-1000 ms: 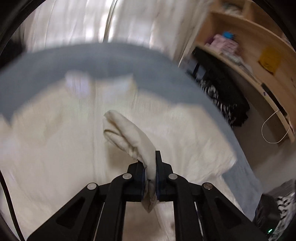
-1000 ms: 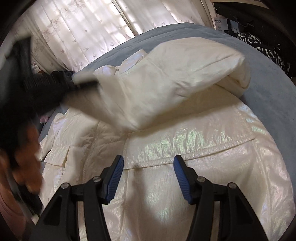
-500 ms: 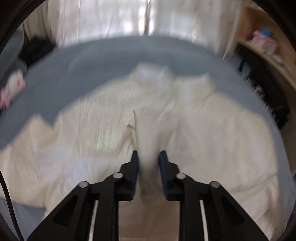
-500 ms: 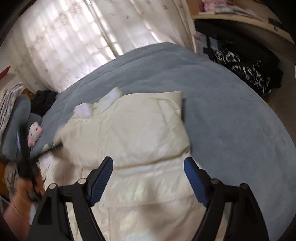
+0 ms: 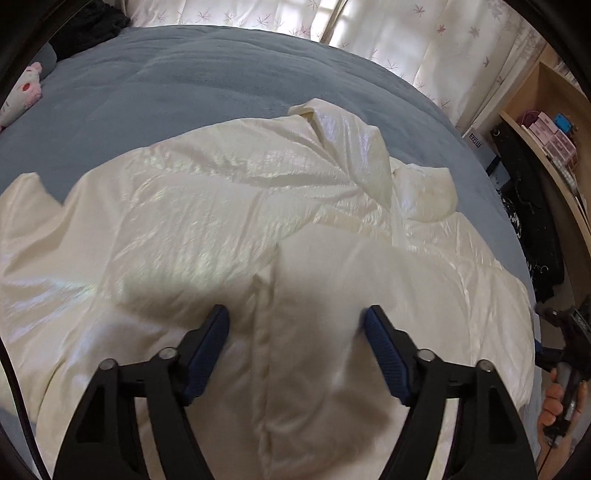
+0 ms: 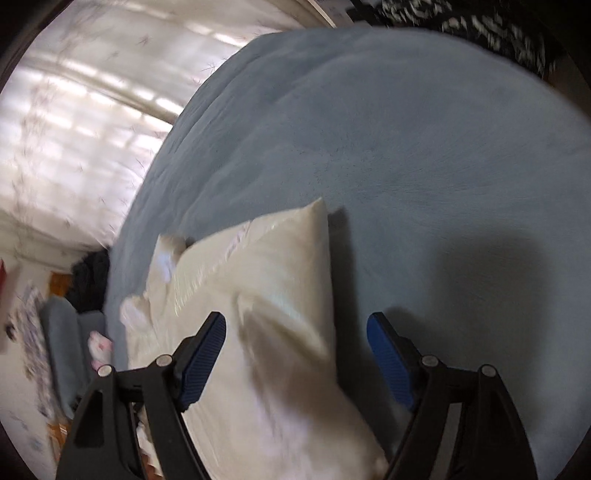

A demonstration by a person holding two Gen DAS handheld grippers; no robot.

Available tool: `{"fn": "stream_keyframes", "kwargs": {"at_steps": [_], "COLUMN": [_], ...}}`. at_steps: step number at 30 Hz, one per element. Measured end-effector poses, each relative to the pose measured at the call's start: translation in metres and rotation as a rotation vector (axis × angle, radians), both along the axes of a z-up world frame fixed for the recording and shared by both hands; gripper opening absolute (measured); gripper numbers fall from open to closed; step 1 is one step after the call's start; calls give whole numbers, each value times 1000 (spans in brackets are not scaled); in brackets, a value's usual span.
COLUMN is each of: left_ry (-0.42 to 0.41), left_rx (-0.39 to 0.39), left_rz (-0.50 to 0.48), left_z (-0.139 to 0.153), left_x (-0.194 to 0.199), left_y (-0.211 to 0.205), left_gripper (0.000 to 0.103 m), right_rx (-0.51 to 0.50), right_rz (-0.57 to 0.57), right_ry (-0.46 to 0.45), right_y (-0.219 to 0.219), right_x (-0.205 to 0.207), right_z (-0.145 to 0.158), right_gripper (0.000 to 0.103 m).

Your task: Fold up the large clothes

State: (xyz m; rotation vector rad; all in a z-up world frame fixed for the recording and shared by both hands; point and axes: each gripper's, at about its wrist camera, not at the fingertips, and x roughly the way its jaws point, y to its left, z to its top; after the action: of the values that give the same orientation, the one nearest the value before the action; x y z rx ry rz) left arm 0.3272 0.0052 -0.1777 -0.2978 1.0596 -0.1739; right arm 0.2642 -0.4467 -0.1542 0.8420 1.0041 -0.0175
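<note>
A large cream shiny padded jacket (image 5: 229,221) lies spread on a blue-grey bed cover (image 5: 155,85). One sleeve (image 5: 332,306) lies folded across the jacket's body, below my left gripper (image 5: 297,332), which is open and empty just above it. In the right wrist view the jacket's folded edge (image 6: 280,280) runs between the fingers of my right gripper (image 6: 295,336), which is open and empty at the jacket's right side, over the bed cover (image 6: 424,166). The right gripper's handle and the hand holding it (image 5: 565,384) show at the left wrist view's right edge.
White curtains (image 5: 388,33) hang behind the bed. A wooden shelf with boxes (image 5: 550,133) and dark clothes (image 5: 535,229) stands at the right. A pink and white soft toy (image 5: 22,92) lies at the bed's left. A grey sofa (image 6: 62,332) stands left in the right wrist view.
My left gripper carried the sleeve across the jacket, opened and let it go; the sleeve now lies flat. My right gripper, open throughout, swung right toward the jacket's right edge.
</note>
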Motion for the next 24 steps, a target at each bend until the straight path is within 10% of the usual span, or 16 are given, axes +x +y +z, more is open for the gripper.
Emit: {"fn": "stream_keyframes", "kwargs": {"at_steps": [2,4,6,18,24], "left_ry": [-4,-14,-46,-82,-201], "left_rx": [19,63,93,221,188], "left_rz": [-9,-18,-37,-21,16], "left_z": [1,4,11,26,63], "left_x": [6,10,11,-5,-34], "left_y": [-6,-12,-15,-19,-17], "left_gripper": [43,24,15,36,39], "right_rx": [59,63,-54,-536,-534], "right_rz": [6,53,89,118,161], "right_ry": [-3,-16,-56,28,-168], "right_y": [0,6,15,62,106], "right_x": [11,22,26,5,-33], "right_z": [-14,-15,2,36,80], "right_gripper": [72,27,20,34,41]}}
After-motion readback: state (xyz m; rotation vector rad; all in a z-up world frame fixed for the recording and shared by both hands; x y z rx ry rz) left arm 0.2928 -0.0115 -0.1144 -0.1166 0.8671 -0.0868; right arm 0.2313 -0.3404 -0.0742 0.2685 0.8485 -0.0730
